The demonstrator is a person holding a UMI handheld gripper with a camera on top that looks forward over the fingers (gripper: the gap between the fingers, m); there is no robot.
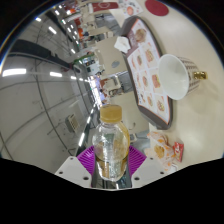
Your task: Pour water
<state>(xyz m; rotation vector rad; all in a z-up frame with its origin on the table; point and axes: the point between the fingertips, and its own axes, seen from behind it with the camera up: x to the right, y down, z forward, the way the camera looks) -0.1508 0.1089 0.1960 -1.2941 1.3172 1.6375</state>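
My gripper (111, 163) is shut on a clear plastic bottle (111, 140) with a white cap; the purple pads (90, 160) press on its sides. The bottle stands up between the fingers and holds pale yellowish liquid. The whole view is tilted. Beyond the bottle, up and to the right, a white cup (177, 75) with a handle rests on the table (190, 35), its open mouth turned toward the bottle. The bottle's cap is still some way short of the cup's rim.
A laminated menu card (148, 68) with food pictures lies beside the cup. A small red-and-white packet (167, 149) sits near the right finger. A round dark dish (160, 8) and a chair stand farther back. Ceiling lights fill the left side.
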